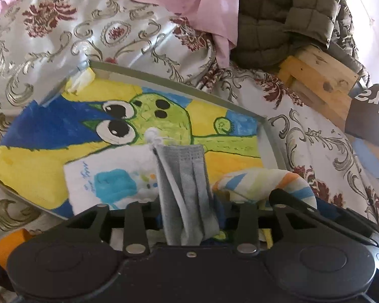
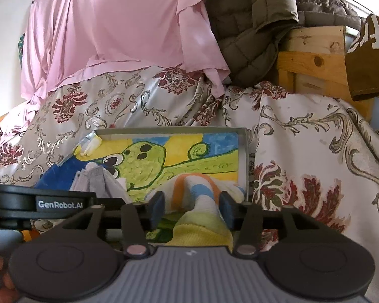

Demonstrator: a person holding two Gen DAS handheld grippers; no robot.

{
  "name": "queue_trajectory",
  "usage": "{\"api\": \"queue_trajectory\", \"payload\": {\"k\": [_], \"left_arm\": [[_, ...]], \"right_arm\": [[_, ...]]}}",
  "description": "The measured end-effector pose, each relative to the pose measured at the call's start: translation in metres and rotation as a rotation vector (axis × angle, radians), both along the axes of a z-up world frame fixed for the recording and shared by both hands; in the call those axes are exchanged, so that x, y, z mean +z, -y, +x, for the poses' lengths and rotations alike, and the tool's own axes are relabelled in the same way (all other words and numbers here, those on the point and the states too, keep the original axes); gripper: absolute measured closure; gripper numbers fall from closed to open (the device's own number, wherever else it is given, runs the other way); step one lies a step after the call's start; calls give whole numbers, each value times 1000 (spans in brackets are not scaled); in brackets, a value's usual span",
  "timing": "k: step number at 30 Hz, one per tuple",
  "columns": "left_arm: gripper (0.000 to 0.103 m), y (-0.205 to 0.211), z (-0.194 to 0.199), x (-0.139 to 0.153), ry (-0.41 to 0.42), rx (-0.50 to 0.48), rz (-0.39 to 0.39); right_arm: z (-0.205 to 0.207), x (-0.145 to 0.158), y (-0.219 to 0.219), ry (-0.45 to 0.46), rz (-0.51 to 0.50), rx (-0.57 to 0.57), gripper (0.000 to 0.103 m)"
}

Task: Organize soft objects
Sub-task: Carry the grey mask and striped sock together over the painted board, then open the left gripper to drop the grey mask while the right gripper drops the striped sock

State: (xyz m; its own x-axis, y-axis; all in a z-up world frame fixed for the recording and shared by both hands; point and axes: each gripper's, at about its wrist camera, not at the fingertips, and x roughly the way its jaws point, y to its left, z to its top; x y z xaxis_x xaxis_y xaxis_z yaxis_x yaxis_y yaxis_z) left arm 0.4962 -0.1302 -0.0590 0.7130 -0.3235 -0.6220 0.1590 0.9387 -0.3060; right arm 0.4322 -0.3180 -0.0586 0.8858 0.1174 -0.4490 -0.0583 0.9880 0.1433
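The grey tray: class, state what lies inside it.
Inside the grey tray: a cartoon painting lining it, a white packet, a striped sock, and a grey mask the left gripper holds. The tray's floor is covered.

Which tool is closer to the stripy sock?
Right. The right tool has the stripy sock between its fingers, over the tray. The left tool is beside it, pinching the grey face mask instead.

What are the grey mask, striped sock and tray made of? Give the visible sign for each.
Grey mask: probably non-woven fabric, matte, pleated, with a white ear loop.
Striped sock: knit, likely cotton blend, soft and ribbed at the yellow cuff.
Tray: looks like rigid metal or plastic; thin, smooth grey rim.
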Motion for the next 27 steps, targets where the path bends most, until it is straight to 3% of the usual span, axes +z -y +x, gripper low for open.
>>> {"api": "queue_trajectory", "payload": {"k": [6,13,19,27], "left_arm": [[38,-8,-10,12,38,36,-2],[24,-21,-32,33,88,75,5],[10,-37,-69,62,183,117,13],[1,-53,-131,92,277,144,36]], "right_arm": [[-7,8,5,23,2,-16,30],[-25,26,9,81,4,-30,13],[-56,49,2,153,1,-25,3],[-103,80,-6,257,55,8,0]]}}
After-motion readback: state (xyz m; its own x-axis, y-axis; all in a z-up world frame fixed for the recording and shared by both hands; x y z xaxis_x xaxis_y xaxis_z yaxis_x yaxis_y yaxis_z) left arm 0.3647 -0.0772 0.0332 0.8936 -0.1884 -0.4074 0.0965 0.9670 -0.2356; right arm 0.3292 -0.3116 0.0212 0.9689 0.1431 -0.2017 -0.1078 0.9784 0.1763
